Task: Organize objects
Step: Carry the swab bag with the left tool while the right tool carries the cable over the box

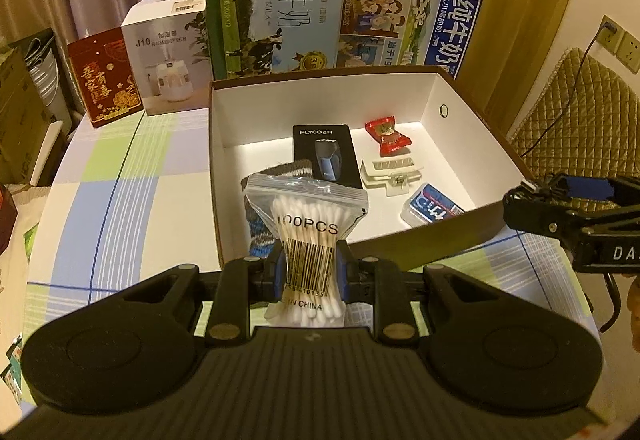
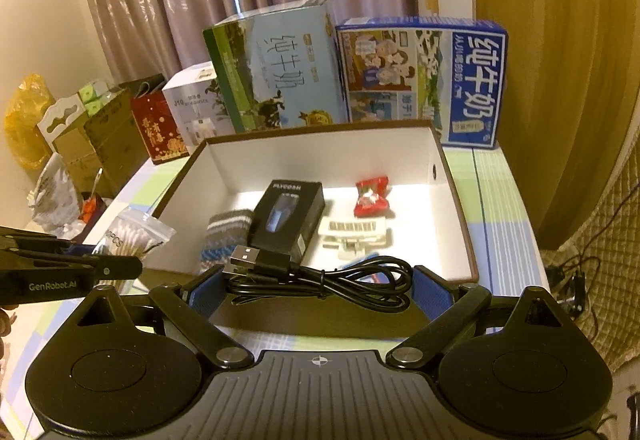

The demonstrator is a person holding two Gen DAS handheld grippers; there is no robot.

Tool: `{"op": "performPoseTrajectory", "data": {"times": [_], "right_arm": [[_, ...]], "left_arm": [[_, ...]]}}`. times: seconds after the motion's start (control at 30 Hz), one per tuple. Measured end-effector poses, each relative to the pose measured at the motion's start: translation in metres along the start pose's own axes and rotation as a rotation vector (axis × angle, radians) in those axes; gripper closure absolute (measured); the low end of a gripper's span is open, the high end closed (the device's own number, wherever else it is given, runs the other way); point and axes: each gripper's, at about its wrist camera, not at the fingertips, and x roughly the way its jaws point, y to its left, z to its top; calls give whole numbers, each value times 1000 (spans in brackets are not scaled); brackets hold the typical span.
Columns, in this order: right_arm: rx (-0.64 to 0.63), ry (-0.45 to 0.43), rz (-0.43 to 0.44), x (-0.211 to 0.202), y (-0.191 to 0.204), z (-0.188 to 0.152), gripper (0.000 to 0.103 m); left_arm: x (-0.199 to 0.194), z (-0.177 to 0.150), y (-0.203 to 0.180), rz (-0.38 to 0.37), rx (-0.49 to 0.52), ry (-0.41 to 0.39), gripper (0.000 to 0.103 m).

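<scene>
My left gripper (image 1: pixel 310 266) is shut on a clear zip bag of cotton swabs (image 1: pixel 308 224), held just above the near-left corner of the open white-lined box (image 1: pixel 440 87). My right gripper (image 2: pixel 320 290) holds a coiled black USB cable (image 2: pixel 320 276) between its blue pads (image 2: pixel 434 292), over the box's near wall (image 2: pixel 320 316). In the box lie a black FLYCO carton (image 1: pixel 326 155), a striped sock (image 1: pixel 260 236), a red candy (image 1: pixel 386 135), a white clip (image 1: pixel 390 171) and a small blue-white case (image 1: pixel 430 205). From the right wrist view the swab bag (image 2: pixel 132 236) shows beside the left gripper (image 2: pixel 134 266).
Behind the box stand a green milk carton box (image 1: pixel 272 11), a blue milk box (image 1: pixel 412 27), a humidifier box (image 1: pixel 168 55) and a red box (image 1: pixel 104 79). Cardboard boxes and bags (image 2: pixel 80 143) are stacked left of the table. A quilted chair (image 1: pixel 576 119) stands to the right.
</scene>
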Motion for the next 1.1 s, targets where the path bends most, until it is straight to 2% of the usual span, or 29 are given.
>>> {"op": "performPoseTrajectory", "data": {"times": [0.57, 1.1], "right_arm": [[-12, 10, 1, 49, -10, 33, 10], [-1, 47, -30, 114, -28, 61, 10]], "left_arm": [[46, 42, -2, 24, 10, 5, 83], [111, 79, 9, 58, 10, 63, 83]]}}
